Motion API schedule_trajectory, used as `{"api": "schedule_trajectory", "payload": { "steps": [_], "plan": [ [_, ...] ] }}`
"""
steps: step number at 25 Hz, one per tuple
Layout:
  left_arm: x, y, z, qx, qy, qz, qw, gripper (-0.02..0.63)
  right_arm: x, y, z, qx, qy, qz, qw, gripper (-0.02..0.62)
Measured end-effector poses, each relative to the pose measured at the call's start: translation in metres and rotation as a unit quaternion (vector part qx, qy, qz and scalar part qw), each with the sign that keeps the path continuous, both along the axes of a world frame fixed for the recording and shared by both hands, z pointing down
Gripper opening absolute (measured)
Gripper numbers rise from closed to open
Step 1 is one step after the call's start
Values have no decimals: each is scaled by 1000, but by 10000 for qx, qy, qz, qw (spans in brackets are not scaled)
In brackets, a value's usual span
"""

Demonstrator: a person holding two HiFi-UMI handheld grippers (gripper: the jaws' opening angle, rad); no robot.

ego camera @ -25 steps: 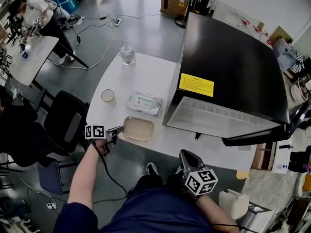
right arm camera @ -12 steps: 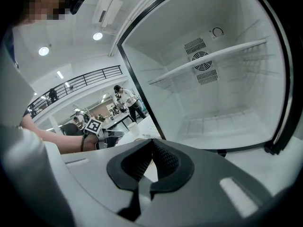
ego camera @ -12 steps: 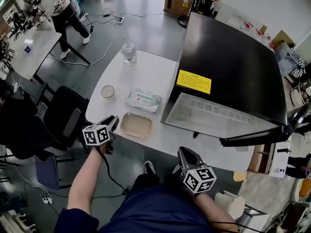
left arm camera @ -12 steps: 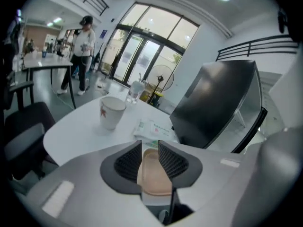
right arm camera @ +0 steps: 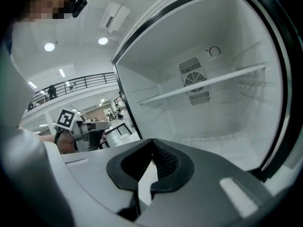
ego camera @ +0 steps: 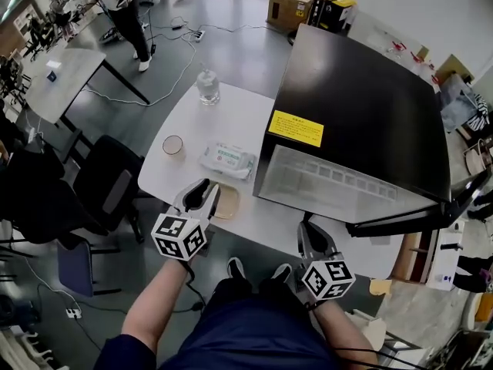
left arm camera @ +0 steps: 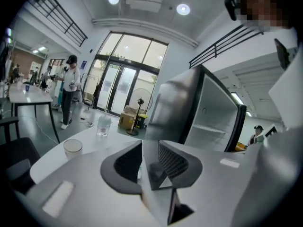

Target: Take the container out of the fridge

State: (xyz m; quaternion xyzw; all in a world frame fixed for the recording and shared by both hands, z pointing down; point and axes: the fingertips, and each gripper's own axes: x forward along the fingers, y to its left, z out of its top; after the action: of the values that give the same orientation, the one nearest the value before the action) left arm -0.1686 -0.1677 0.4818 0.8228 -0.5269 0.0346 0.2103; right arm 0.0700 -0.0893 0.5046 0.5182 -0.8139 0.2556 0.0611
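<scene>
Head view overhead — both claw views share fridge.

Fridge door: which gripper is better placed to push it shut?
Right, probably. The right gripper sits in front of the open fridge, close to its door; the left gripper is off by the container on the table.

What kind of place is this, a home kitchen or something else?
Probably an open lab or office hall, not a home: a power strip on the bare floor, an office chair, and tall glass doors.
</scene>
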Motion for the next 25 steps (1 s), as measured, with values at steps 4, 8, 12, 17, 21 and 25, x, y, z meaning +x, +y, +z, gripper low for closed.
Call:
{"api": "schedule_trajectory", "payload": {
  "steps": [4, 8, 12, 17, 21, 25],
  "plan": [
    [37, 8, -38, 537, -127, 55, 9985, 81, 25, -20, -32, 545, 183, 179, 9982, 6],
    [63, 17, -59, 706, 18, 50, 9975, 81, 43, -33, -63, 1077, 487, 340, 9924, 6],
    [76, 24, -76, 907, 10, -51, 9959, 81, 51, -36, -89, 1477, 615, 387, 9863, 6],
    [94, 35, -97, 1231, -76, -31, 9924, 80, 52, -31, -109, 1775, 723, 256, 9811, 6],
    [99, 41, -100, 1253, -42, -43, 9921, 80, 55, -27, -111, 1852, 720, 227, 9798, 6],
    [97, 46, -104, 1272, -56, -116, 9918, 80, 57, -20, -117, 1917, 689, 191, 9788, 6]
  ]
}}
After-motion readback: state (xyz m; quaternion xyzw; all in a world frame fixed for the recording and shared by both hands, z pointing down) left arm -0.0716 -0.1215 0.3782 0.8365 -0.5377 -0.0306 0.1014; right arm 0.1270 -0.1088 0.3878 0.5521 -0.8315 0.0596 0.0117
